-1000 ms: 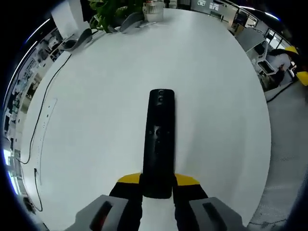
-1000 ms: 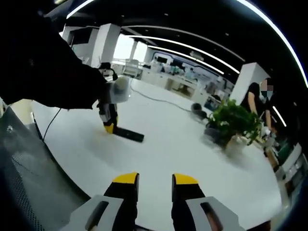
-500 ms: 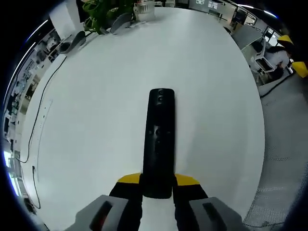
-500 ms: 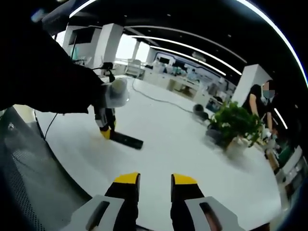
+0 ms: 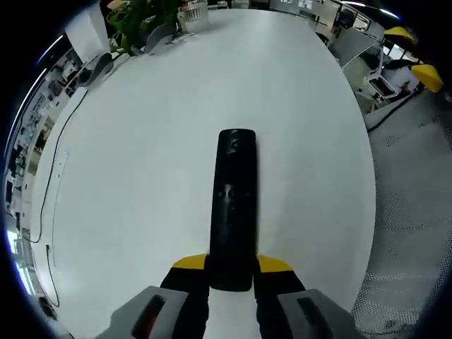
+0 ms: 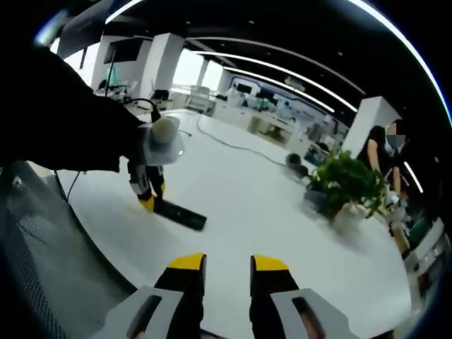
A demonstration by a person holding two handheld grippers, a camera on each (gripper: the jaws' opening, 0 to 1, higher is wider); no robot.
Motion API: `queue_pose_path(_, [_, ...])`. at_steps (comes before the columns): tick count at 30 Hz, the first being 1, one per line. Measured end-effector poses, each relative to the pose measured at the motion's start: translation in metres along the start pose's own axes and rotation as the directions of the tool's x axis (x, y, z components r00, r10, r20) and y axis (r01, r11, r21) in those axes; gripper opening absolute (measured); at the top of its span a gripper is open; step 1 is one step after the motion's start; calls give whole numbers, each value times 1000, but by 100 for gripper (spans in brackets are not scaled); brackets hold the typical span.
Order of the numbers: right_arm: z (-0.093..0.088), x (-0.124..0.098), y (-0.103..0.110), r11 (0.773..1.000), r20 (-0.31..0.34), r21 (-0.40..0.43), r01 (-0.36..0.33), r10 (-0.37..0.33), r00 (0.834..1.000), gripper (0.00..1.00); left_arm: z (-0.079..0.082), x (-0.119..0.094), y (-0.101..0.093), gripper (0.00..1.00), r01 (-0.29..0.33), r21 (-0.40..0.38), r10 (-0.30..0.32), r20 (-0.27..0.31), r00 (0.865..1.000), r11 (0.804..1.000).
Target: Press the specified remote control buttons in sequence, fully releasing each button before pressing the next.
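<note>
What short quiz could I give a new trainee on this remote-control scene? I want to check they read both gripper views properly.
1. True or false: the left gripper grips the remote control by its near end.
2. Which gripper holds nothing? A) left B) right
3. What stands on the white table, on the right of the right gripper view?

Key: 1 true. 2 B; its jaws stand slightly apart over bare table. 3 a potted plant.

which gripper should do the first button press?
Right, probably. The left gripper is shut on the remote's near end, buttons facing up. The right gripper holds nothing and hangs over the white table, though well off from the remote.
</note>
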State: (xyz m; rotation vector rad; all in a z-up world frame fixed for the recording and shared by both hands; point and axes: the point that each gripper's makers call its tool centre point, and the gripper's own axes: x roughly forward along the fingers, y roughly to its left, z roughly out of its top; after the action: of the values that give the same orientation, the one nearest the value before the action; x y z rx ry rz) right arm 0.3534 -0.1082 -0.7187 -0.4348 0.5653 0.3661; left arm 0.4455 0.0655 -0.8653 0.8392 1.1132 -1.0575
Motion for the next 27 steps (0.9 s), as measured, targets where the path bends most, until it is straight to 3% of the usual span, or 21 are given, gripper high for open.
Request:
queue_pose_path(16, [-1, 1, 4, 1000, -9, -3, -22, 22, 1000, 20, -6, -2, -26, 23, -5, -39, 6, 16, 1000, 999])
queue_pose_path(27, [9, -2, 11, 995, 18, 26, -101, 101, 995, 7, -9, -4, -47, 23, -12, -63, 16, 60, 998, 998])
